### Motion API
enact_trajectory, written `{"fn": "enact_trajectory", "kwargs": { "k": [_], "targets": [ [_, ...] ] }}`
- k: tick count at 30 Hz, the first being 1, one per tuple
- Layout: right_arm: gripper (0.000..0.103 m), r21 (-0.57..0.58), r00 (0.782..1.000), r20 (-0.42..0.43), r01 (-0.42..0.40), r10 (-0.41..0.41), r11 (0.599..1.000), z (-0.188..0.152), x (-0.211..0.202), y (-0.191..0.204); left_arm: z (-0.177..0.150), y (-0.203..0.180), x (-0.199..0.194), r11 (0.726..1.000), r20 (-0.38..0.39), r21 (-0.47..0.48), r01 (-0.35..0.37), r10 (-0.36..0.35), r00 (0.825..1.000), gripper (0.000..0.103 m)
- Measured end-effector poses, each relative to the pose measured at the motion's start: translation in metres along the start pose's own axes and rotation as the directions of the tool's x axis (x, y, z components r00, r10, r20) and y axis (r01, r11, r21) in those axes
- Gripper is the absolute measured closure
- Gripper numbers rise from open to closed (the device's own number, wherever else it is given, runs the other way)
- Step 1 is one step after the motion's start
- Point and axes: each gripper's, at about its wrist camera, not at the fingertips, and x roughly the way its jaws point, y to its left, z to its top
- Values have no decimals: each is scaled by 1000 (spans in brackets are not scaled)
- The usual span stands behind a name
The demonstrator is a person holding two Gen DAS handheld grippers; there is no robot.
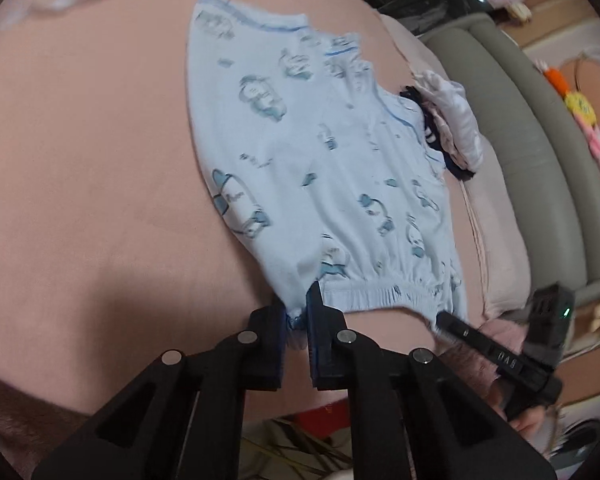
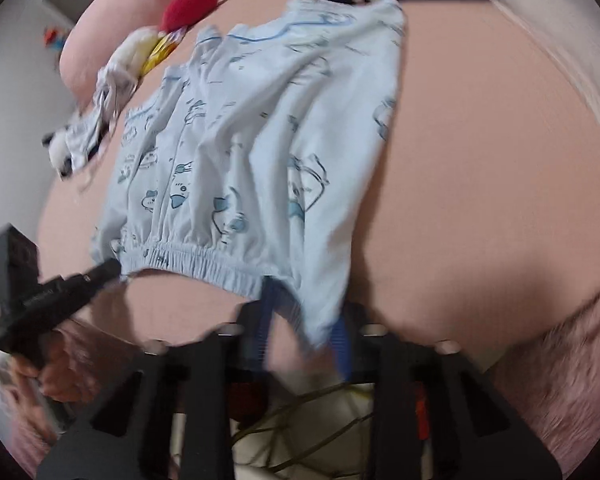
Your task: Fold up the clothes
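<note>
Shorts (image 1: 324,168) in pale blue print lie spread on the pink bed (image 1: 80,160), reaching away ahead of both sets of fingers. Left gripper (image 1: 296,316) and right gripper (image 2: 304,320) each pinch one end of the elastic waistband (image 1: 384,292), probably to keep that edge taut and level for a fold.

Soft, thin, matt cloth with a gathered elastic waistband is seen in the pale blue printed shorts (image 1: 320,168). A smooth, matt pink sheet is spread over the bed (image 1: 92,152). Matt black plastic with dull metal pins forms the left gripper (image 1: 296,320), its pads ribbed blue. Fuzzy pink fabric lies at 5 o'clock in the right wrist view.
</note>
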Motion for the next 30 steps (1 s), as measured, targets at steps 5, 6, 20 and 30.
{"fn": "enact_trajectory", "kwargs": {
  "k": [5, 6, 20, 30],
  "targets": [
    [96, -35, 998, 42, -49, 50, 998, -17, -31, 5, -6, -8, -8, 997, 2, 52, -53, 53, 999, 94],
    [96, -36, 997, 47, -56, 57, 998, -22, -37, 7, -8, -6, -11, 998, -13, 45, -47, 48, 999, 94],
    [71, -2, 981, 140, 138, -136, 990, -15, -72, 5, 62, 1, -18, 947, 33, 157, -281, 279, 960, 51],
    [70, -387, 981, 175, 152, -90, 909, 121, 7, 130, 212, 50, 39, 909, 168, 107, -402, 382, 909, 54]
  ]
}}
